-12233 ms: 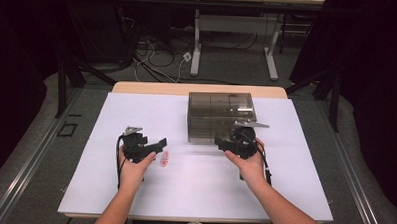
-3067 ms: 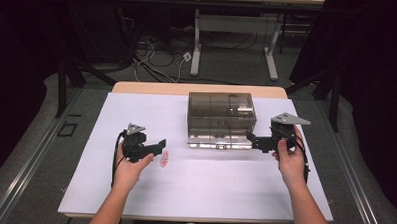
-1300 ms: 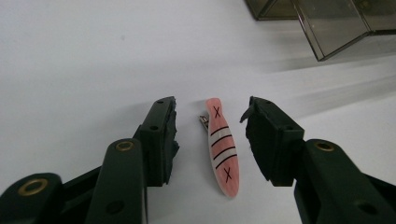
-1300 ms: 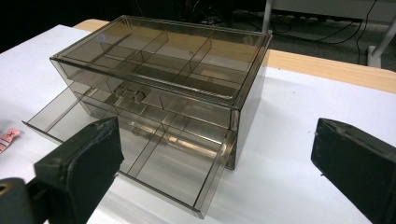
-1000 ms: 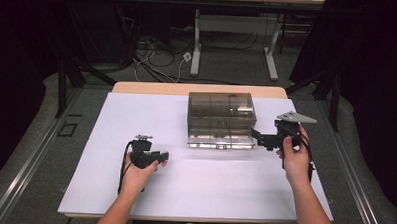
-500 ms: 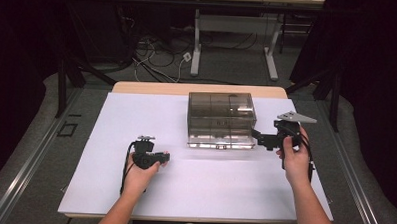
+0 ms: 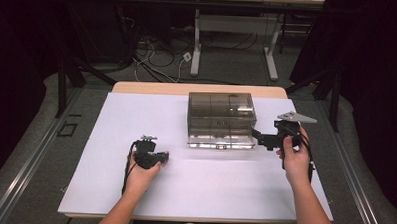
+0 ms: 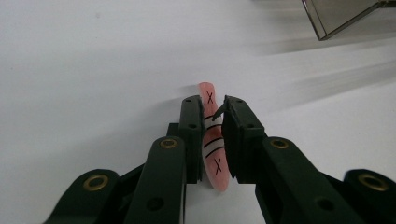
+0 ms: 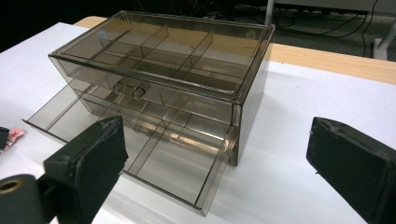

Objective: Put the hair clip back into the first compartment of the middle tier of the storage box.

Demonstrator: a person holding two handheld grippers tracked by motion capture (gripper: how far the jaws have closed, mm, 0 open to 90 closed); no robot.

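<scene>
1. The white-topped bench (image 7: 223, 193) with a pale wooden far edge carried everything I was working with.
2. The smoked, see-through plastic drawer box (image 7: 221, 118) stood right of the middle of the bench. In my right gripper view its bottom drawer (image 9: 140, 158) was pulled out toward me, showing a long divider and bare compartments, while the upper drawer with its small clear handle (image 9: 128, 88) sat pushed in.
3. My right gripper (image 7: 261, 139) was at the right end of the box, pointing left at its front corner. Its fingers (image 9: 88, 158) stood wide apart with nothing between them; I could not tell from the high view whether the tips touched the drawer.
4. My left gripper (image 7: 161, 158) rested low over the bench, well apart from the box and to its front left. Its fingers (image 8: 191, 135) had just been closing and stood narrow.
5. The small pink, flat, tongue-shaped piece (image 8: 212, 149), banded white with black lines and black X marks, lay on the bench between those fingers, both ends sticking out. The left pad looked pressed against it; the right pad seemed to meet it too, though the very contact line was hard to read.
</scene>
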